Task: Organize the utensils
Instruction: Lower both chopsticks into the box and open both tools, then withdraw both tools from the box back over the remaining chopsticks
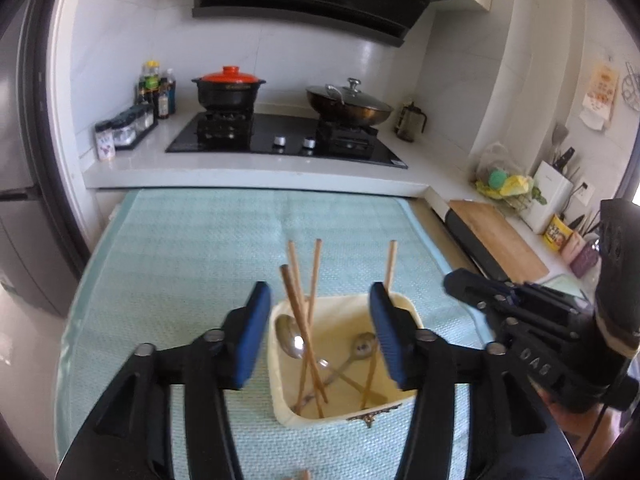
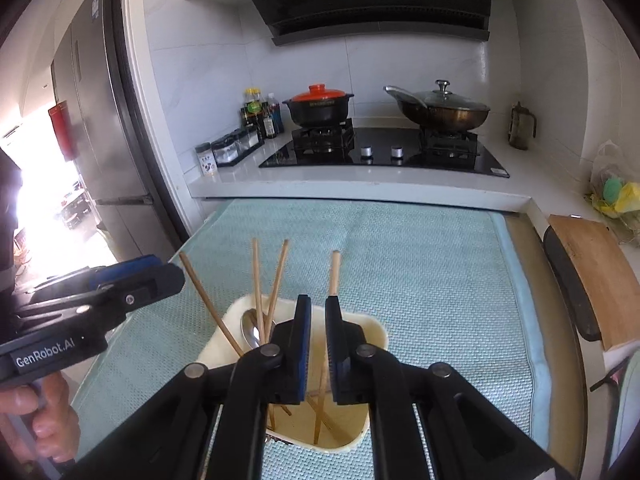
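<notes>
A cream square holder (image 1: pixel 404 307) stands on the light green mat (image 1: pixel 200 256). It holds several wooden chopsticks (image 1: pixel 298 308) and two metal spoons (image 1: pixel 291 341). My left gripper (image 1: pixel 320 334) hovers just above it, open and empty, its blue pads either side of the holder's opening. In the right wrist view the same holder (image 2: pixel 374 330) sits below my right gripper (image 2: pixel 318 350). Its pads are nearly together with a narrow gap, and one chopstick (image 2: pixel 334 272) stands up just behind that gap. I cannot tell whether it is gripped.
Behind the mat a white counter carries a black hob (image 1: pixel 280 140) with a red-lidded pot (image 1: pixel 229 86) and a lidded wok (image 1: pixel 349 102), plus condiment bottles (image 1: pixel 154 88). A wooden cutting board (image 1: pixel 496 236) lies to the right. A fridge (image 2: pixel 96 128) stands left.
</notes>
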Demonstrator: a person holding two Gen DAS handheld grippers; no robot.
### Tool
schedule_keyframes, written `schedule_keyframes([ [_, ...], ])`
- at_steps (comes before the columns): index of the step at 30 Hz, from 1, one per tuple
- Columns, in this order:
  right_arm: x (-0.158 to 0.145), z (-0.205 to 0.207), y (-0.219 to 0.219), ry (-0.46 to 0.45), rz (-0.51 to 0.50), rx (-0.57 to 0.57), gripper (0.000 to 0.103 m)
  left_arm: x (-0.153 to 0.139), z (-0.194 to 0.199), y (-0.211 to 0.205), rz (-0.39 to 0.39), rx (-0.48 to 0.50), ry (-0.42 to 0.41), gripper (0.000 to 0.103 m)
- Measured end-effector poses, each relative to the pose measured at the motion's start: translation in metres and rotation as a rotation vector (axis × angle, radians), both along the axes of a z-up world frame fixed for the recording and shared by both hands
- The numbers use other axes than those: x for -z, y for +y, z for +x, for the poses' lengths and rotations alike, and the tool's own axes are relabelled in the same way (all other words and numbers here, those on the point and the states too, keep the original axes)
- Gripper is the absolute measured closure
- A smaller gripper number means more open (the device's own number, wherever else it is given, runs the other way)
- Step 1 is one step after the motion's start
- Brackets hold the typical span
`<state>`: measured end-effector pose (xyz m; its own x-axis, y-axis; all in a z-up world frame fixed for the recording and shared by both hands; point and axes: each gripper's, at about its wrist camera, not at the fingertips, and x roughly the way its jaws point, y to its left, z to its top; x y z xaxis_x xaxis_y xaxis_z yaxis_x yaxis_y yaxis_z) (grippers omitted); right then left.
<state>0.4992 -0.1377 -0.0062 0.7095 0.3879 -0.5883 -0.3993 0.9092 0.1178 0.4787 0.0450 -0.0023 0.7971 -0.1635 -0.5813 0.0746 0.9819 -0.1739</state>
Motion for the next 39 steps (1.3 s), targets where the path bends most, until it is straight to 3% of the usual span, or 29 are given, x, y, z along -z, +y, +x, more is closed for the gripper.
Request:
schedule_keyframes([
  [1, -0.010, -0.007, -0.004, -0.022, 0.001, 0.001, 0.093, -0.007, -0.009, 0.003, 0.030, -0.012, -0.021, 0.035],
  [2, -0.021, -0.016, -0.008, -0.046, -0.001, 0.000, 0.085, -0.014, -0.018, 0.007, 0.055, -0.012, -0.034, 0.032],
  [3, -0.032, -0.027, -0.012, -0.073, -0.004, 0.002, 0.066, -0.020, -0.030, 0.011, 0.072, -0.001, -0.040, 0.029],
  [5, -0.052, -0.056, -0.022, -0.146, -0.006, 0.010, 0.040, -0.027, -0.057, 0.019, 0.101, 0.036, -0.042, 0.021],
  [8, -0.067, -0.101, -0.036, -0.223, -0.035, -0.016, 0.040, -0.025, -0.105, 0.029, 0.172, 0.079, -0.042, 0.013],
  [11, -0.057, -0.148, -0.052, -0.251, -0.065, -0.031, 0.040, -0.015, -0.158, 0.040, 0.253, 0.080, -0.030, 0.013],
  [14, -0.023, -0.195, -0.069, -0.241, -0.117, -0.012, 0.040, -0.001, -0.212, 0.054, 0.285, 0.056, -0.015, 0.006],
  [18, 0.042, -0.257, -0.082, -0.253, -0.250, 0.083, 0.040, 0.040, -0.265, 0.064, 0.248, -0.002, 0.045, 0.004],
  [20, 0.072, -0.278, -0.082, -0.211, -0.279, 0.115, 0.040, 0.065, -0.280, 0.060, 0.234, -0.032, 0.085, 0.004],
  [24, 0.109, -0.301, -0.073, -0.119, -0.245, 0.115, 0.040, 0.105, -0.292, 0.047, 0.170, -0.063, 0.133, 0.004],
  [29, 0.119, -0.311, -0.049, -0.082, -0.226, 0.030, 0.040, 0.130, -0.287, 0.036, 0.098, -0.064, 0.170, 0.004],
  [39, 0.120, -0.319, -0.028, -0.062, -0.154, -0.006, 0.040, 0.142, -0.283, 0.032, 0.130, -0.089, 0.179, 0.004],
])
